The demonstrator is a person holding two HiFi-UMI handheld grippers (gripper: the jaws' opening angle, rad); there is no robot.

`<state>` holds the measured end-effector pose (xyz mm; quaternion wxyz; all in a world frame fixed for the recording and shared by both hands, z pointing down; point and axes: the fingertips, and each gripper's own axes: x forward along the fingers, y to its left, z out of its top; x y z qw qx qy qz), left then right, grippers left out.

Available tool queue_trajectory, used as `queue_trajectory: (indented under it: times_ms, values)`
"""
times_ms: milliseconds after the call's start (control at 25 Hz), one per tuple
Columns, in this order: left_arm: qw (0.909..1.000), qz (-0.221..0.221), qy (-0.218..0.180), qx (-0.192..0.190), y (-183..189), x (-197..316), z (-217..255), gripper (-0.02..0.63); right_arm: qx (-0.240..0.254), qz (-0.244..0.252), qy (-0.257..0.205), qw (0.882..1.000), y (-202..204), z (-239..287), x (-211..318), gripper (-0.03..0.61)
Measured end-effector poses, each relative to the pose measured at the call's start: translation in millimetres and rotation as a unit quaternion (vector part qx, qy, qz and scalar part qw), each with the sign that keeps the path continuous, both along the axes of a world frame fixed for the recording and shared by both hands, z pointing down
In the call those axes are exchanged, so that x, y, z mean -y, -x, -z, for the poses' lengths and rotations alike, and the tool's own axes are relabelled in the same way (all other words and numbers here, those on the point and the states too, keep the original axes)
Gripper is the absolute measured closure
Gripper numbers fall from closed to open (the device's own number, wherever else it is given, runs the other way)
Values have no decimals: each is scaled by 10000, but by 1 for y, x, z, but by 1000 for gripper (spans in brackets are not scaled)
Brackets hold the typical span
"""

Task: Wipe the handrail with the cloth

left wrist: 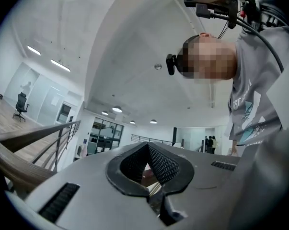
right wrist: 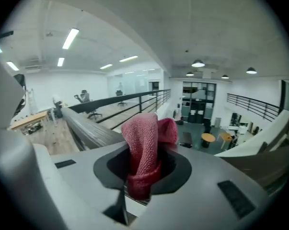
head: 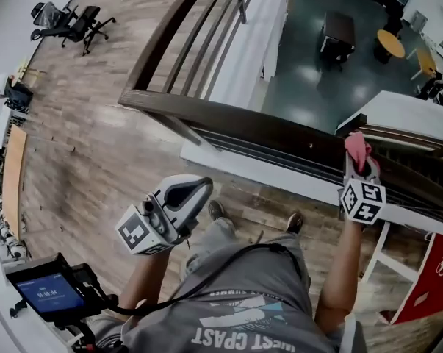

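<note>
The dark wooden handrail curves from the upper middle across to the right, above thin metal bars. My right gripper is at the rail's right part, shut on a pink-red cloth that sticks up against the rail. In the right gripper view the cloth is bunched and folded between the jaws of the right gripper, with the handrail just beyond on the left. My left gripper hangs back from the rail near my waist. It points upward at the ceiling, and the left gripper is shut and empty.
Beyond the rail is a drop to a lower floor with a dark table and a round yellow table. Office chairs stand far left on the wood floor. A device with a blue screen hangs at lower left, and a red panel is at lower right.
</note>
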<state>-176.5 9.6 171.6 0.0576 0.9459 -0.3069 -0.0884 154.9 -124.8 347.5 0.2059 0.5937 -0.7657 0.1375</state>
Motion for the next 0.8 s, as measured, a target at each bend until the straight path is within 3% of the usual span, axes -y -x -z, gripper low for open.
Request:
queue_trajectory:
  times_ms: [120, 200, 280, 360, 440, 520, 600, 680, 800]
  values:
    - [9998, -151, -74, 66, 65, 3, 3, 614, -5, 861, 96, 9962, 153, -1, 16, 514]
    - [9998, -133, -122, 80, 84, -5, 2, 614, 109, 1137, 240, 9932, 190, -5, 12, 514]
    - [9999, -78, -117, 45, 91, -14, -1, 614, 190, 811, 285, 9961, 160, -6, 5, 514]
    - [10000, -37, -91, 3, 92, -17, -2, 614, 34, -115, 156, 9998, 81, -3, -5, 514]
    - [10000, 12, -39, 8, 94, -13, -5, 614, -141, -953, 53, 9953, 12, -5, -14, 514]
    - [9999, 69, 71, 63, 108, -12, -12, 614, -293, -1129, -2, 9932, 15, -13, -14, 514]
    - [9999, 78, 120, 55, 128, -18, -13, 614, -479, -587, -15, 9971, 88, -17, -4, 514]
    - [9999, 49, 100, 76, 148, -13, -6, 614, -456, 341, -29, 9984, 196, -10, 18, 514]
    - [9998, 36, 209, -6, 170, 17, 4, 614, -219, 1637, 93, 9862, 328, 7, 45, 514]
